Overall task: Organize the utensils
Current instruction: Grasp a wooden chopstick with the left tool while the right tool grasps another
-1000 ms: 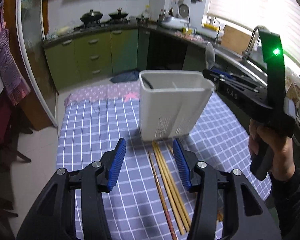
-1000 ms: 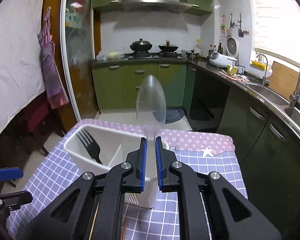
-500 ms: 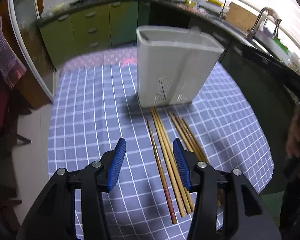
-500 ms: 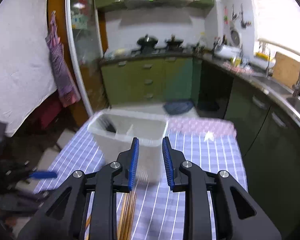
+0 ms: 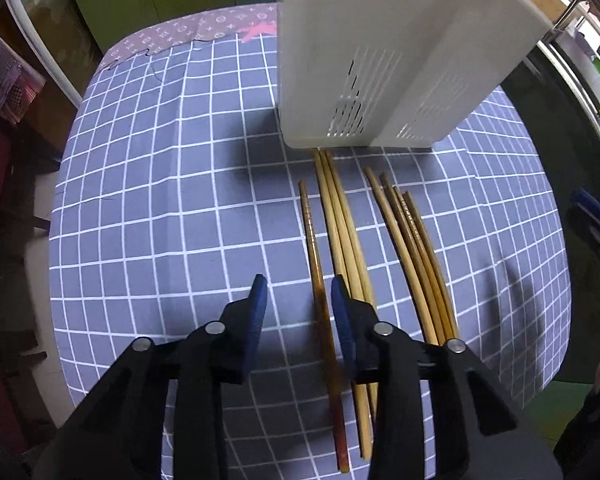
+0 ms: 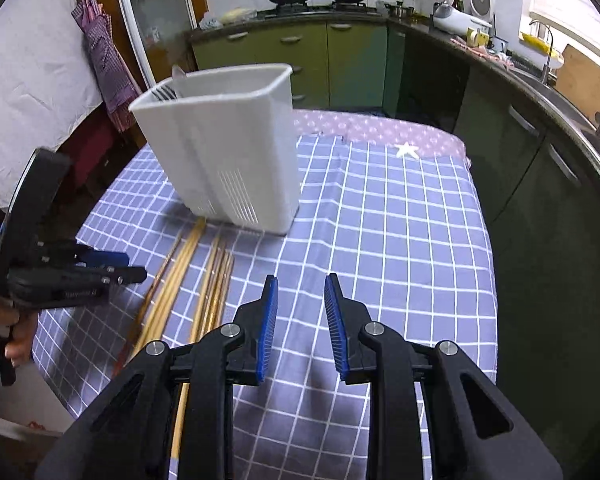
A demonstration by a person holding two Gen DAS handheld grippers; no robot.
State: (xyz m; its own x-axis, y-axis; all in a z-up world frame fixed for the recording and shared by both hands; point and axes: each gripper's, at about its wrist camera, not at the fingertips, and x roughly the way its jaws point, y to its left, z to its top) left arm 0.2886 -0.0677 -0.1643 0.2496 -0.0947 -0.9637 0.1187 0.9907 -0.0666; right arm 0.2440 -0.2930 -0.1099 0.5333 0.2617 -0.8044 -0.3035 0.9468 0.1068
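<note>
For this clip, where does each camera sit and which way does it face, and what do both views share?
Left wrist: on the left tongs, tilted steeply down over the chopsticks, with the holder just ahead; its open fingers show, and the right tongs' tip at the right edge.
Right wrist: on the right tongs, facing across the table toward the kitchen counters; its open fingers show, plus the left tongs and the hand holding them.
Shared: holder, chopsticks, checked cloth.
</note>
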